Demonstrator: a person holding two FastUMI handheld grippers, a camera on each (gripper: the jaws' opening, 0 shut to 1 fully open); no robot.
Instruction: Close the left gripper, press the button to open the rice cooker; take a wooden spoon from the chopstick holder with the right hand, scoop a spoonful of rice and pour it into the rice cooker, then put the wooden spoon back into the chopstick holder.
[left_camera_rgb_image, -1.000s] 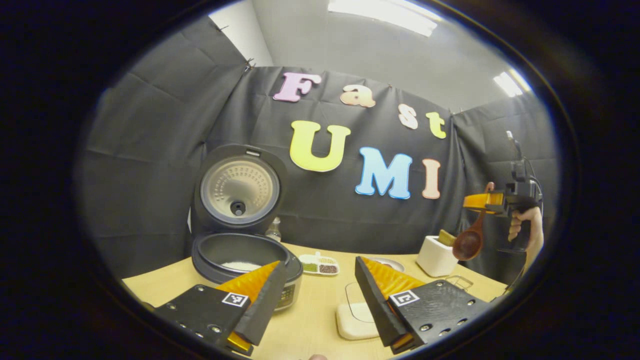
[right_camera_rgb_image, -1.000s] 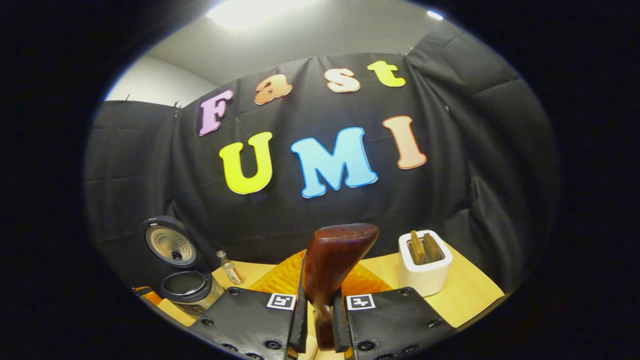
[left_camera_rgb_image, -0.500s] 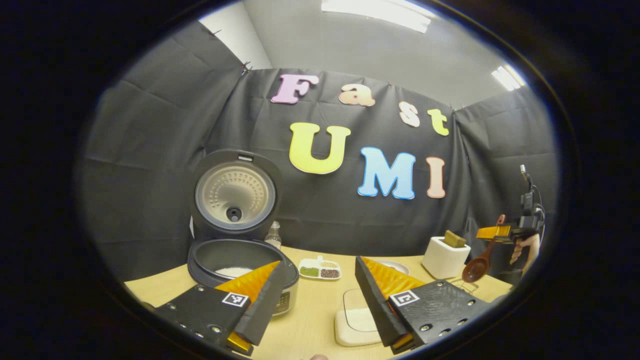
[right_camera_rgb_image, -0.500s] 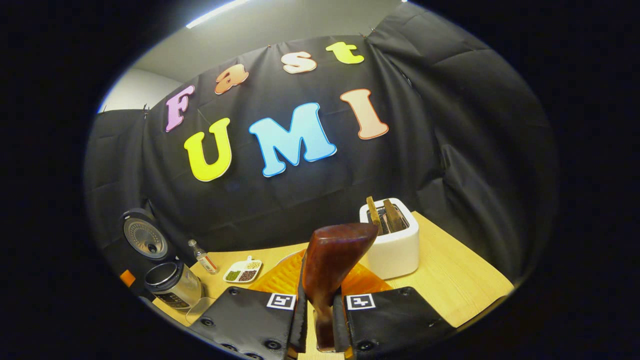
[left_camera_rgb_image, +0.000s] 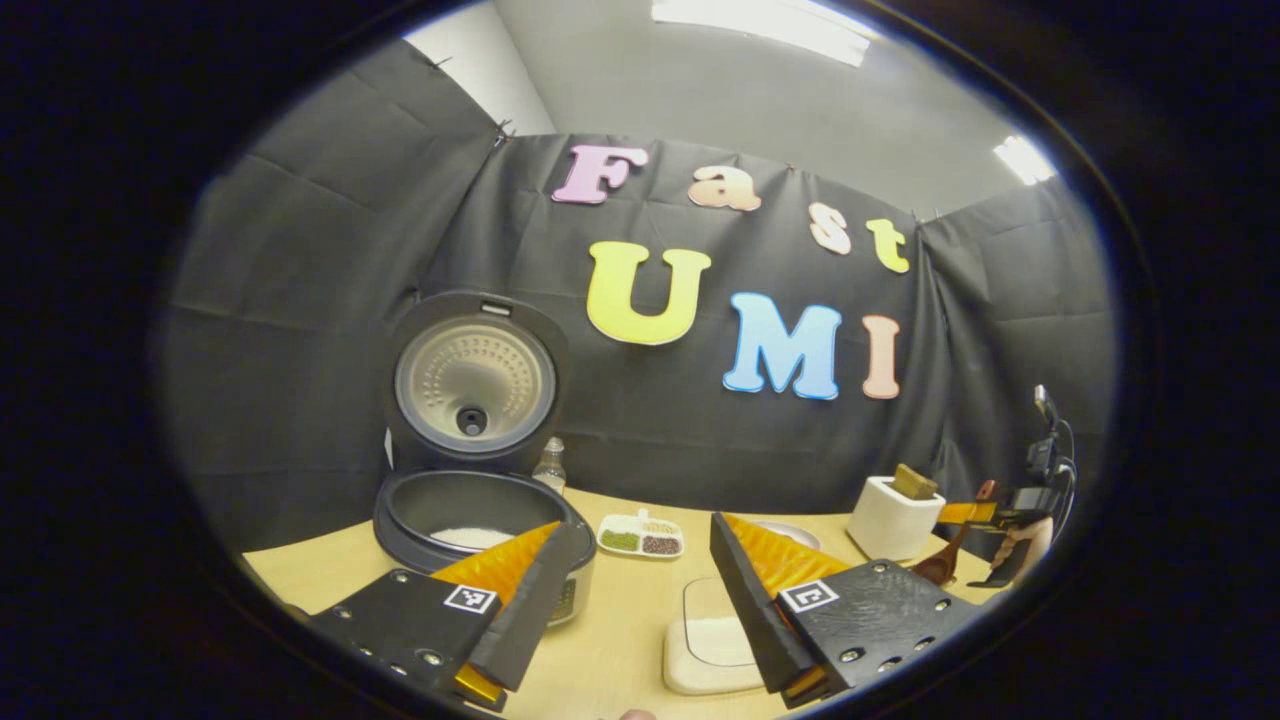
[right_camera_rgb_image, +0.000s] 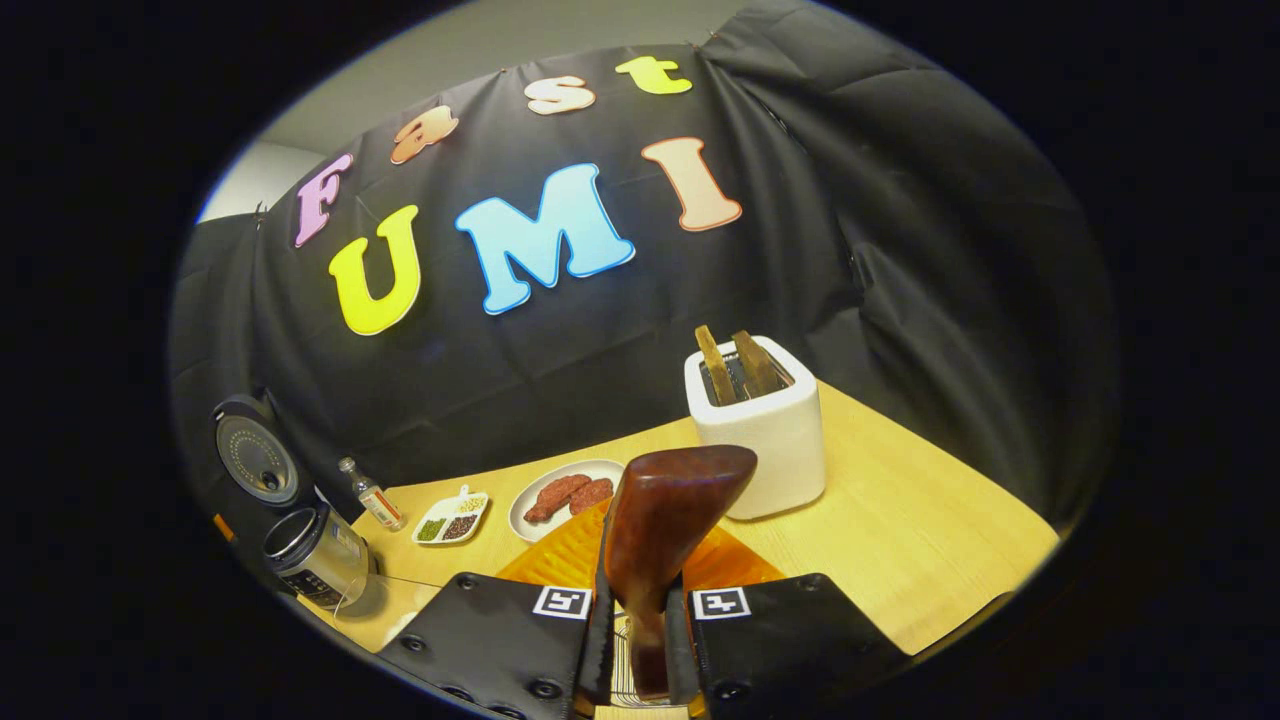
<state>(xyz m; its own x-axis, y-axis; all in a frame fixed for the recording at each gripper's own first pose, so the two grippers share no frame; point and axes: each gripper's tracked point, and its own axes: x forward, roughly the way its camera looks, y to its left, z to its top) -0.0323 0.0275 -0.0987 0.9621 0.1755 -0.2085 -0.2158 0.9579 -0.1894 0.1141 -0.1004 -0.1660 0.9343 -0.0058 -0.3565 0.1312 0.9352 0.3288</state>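
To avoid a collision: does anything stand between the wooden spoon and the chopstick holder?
Nothing visible does. The dark brown wooden spoon, clamped in the right gripper, hangs just above the wire-mesh chopstick holder; the white toaster stands apart behind.

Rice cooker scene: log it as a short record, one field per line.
cooker: lid up, white rice in pot
spoon: clamped in right gripper, handle end showing between its fingers
left gripper: open, holding nothing, above table
toaster: white, two slices standing in it, right of plate
grain tray: right of cooker
bottle: behind cooker
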